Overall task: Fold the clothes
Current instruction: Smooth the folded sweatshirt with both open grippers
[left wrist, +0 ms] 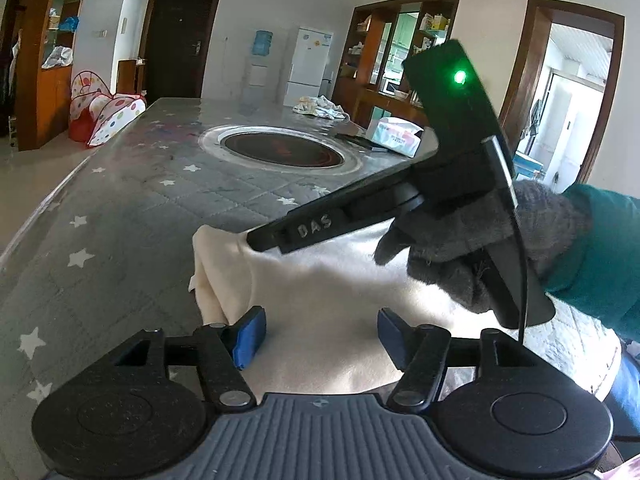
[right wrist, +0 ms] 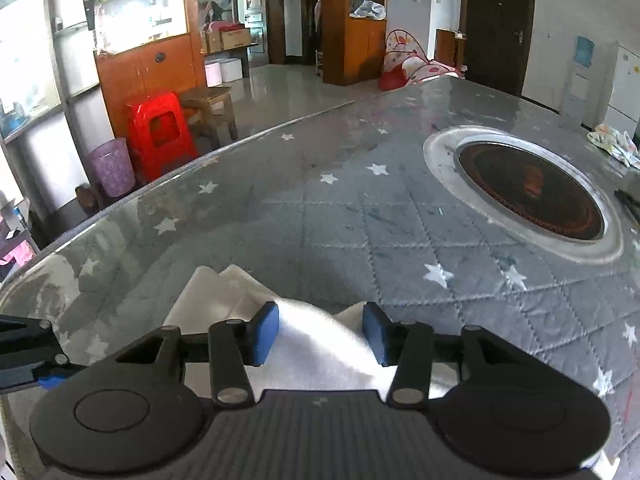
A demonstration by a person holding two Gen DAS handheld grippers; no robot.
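Cream garment (left wrist: 320, 300), folded on star-quilted table (left wrist: 140, 208); left gripper (left wrist: 322, 336) and right gripper (right wrist: 320, 332) parted, seemingly releasing it.

I was in a lived-in home, in an open dining room. My work surface was a large table (right wrist: 360, 220) under a grey quilted cover with white stars, with a round hotplate (left wrist: 283, 150) set into its middle. Far off stood a white fridge (left wrist: 310, 64), a water dispenser (left wrist: 260, 60) and wooden shelf units (left wrist: 56, 48). A spotted children's play tent (left wrist: 108, 110) sat on the floor at left, near a red plastic stool (right wrist: 160, 132).
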